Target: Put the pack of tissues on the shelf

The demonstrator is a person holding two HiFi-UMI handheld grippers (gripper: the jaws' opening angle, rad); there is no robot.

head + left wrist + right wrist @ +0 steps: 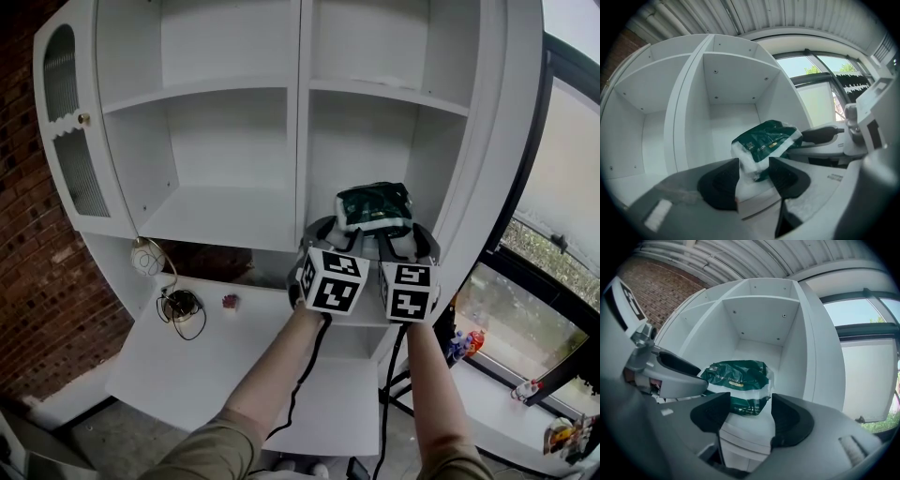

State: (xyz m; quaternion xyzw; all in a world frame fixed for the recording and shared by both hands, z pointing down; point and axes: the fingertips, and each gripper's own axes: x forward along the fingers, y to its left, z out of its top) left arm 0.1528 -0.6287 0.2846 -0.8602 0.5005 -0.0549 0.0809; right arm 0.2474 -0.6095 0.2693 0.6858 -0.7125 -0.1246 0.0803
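Print on the pack of tissues [375,206] [766,140] [736,380]: pale lettering and a small gold strip on dark green film, too small to read; white film at the ends. Lying slightly crumpled on the shelf [745,430] of the lower right compartment of a white cabinet [300,94], near the front edge.

Left gripper [339,234] [754,171] spread apart, near white end of the pack reaching between the pads, not clamped. Right gripper [408,239] [747,416] spread wide, pack just beyond the tips, untouched. Both pointed level into the compartment, side by side, marker cubes [333,278] with black-and-white square patterns nearly touching.

Two forearms [281,366] reaching up from below, almost parallel, in olive sleeves [202,455]. Beneath them a white bench [216,375] carrying a coiled cable [180,307].
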